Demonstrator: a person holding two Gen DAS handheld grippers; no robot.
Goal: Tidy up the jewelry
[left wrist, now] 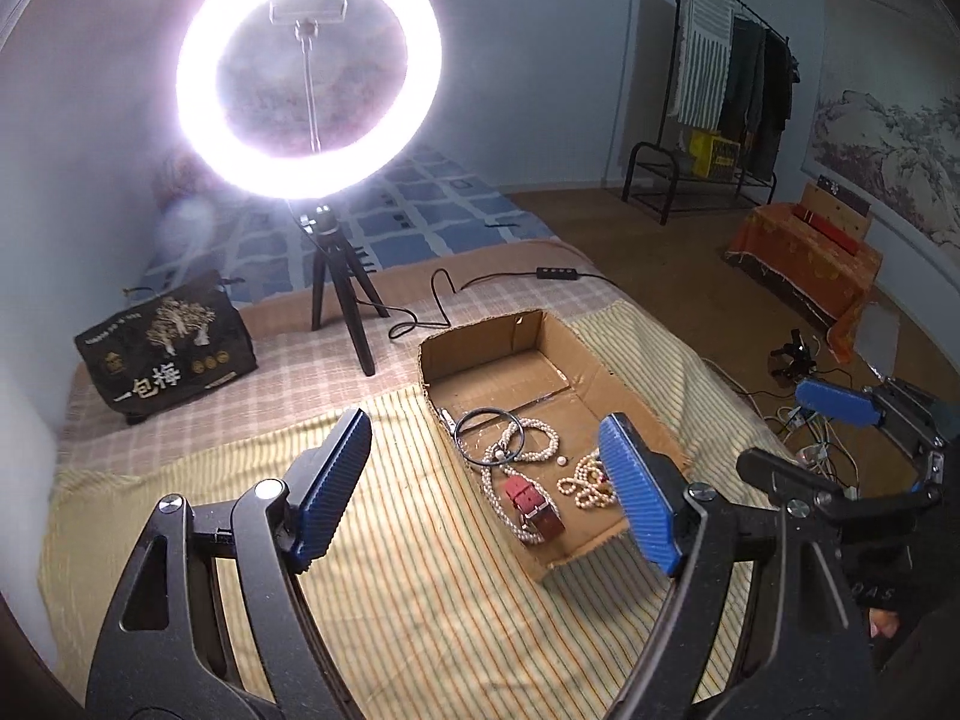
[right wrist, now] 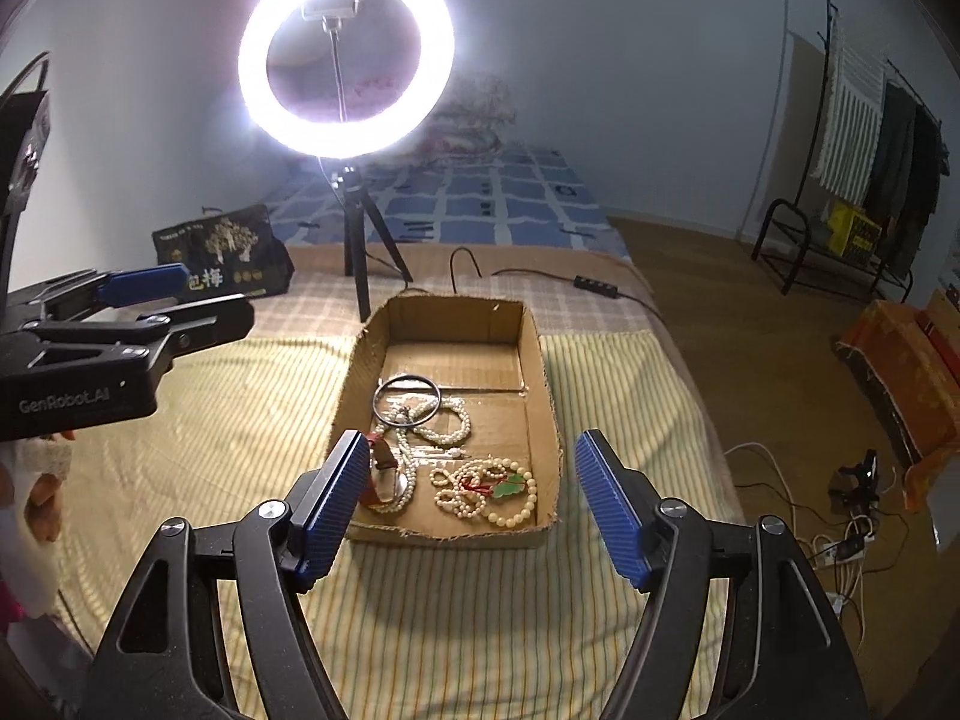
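Both our blue-padded grippers, left (left wrist: 486, 483) and right (right wrist: 468, 507), hung wide and empty before the open brown cardboard box (right wrist: 543, 372); behind it a glowing ring light (right wrist: 346, 57) stood.

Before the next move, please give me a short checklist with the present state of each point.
1. Left hand-held gripper open and empty: ok.
2. Right hand-held gripper open and empty: ok.
3. Jewelry inside the shallow brown cardboard box: ok. The thin black ring bangle, white pearl necklace, red leather strap watch and cream bead strand with green pendant all lie in it.
4. Pieces kept apart: not ok; the bangle overlaps the necklace.
5. No jewelry left on the striped yellow cloth: ok as far as visible.
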